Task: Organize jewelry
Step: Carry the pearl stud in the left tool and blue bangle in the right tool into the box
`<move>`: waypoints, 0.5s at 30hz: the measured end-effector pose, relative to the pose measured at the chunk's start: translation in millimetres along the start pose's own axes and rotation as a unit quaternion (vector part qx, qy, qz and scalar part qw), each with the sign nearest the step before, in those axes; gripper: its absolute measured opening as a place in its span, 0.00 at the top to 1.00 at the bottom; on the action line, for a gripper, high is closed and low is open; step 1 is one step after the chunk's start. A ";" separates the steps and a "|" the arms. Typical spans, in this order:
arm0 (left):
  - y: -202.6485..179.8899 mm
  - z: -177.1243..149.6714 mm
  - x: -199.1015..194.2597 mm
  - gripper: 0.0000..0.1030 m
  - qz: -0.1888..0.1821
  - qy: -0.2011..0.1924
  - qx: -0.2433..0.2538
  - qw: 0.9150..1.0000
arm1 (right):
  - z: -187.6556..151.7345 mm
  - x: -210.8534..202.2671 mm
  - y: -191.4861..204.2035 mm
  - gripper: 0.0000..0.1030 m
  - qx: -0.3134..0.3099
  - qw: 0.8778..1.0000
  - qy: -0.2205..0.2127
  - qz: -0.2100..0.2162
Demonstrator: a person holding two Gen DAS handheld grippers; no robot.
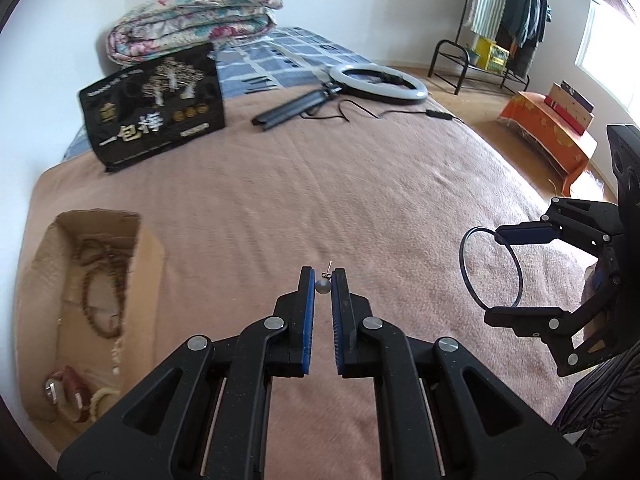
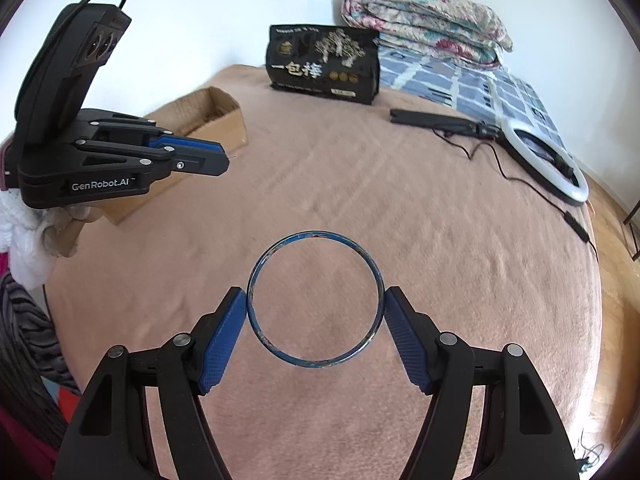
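A small earring, a grey bead with a thin wire post, is pinched between the tips of the nearly closed jaws of the left gripper, which is held above the middle of the bed. A thin blue bangle is clamped across its width by the widely spread jaws of the right gripper, the blue pads pressing on its two sides; it is held clear of the pink blanket, towards the bed's near edge. In the left wrist view the same bangle is seen between the right gripper's jaws, to the right of the earring and well apart from it. An open cardboard box is set at the bed's left edge, and bead bracelets and other pieces are seen lying inside it. A black printed bag is stood near the far left corner, in front of a folded floral quilt. A ring light with its folded stand and cable is laid along the far right edge of the bed.
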State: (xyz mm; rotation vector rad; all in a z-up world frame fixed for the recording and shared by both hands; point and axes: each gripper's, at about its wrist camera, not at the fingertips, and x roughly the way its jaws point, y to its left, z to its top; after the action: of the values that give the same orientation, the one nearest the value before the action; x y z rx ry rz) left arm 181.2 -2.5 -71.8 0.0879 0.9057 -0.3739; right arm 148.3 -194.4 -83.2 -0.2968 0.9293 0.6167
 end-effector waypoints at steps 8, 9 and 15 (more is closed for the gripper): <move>37.5 -12.7 -33.4 0.94 0.025 -0.015 -0.023 0.999 | 28.2 1.9 26.5 0.32 -0.013 1.000 -0.011 0.012; 42.4 -14.2 -36.9 0.94 0.029 -0.018 -0.027 0.999 | 32.4 2.9 30.4 0.32 -0.016 1.000 -0.013 0.014; 85.9 -25.1 -57.4 0.94 0.060 -0.033 -0.064 0.996 | 58.0 12.3 54.3 0.32 -0.032 0.999 -0.021 0.028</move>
State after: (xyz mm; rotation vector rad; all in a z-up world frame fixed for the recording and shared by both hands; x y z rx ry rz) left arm 160.7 99.4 -49.5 0.0115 0.8527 -0.2049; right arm 158.5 -118.5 -58.8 -0.3144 0.8805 0.7033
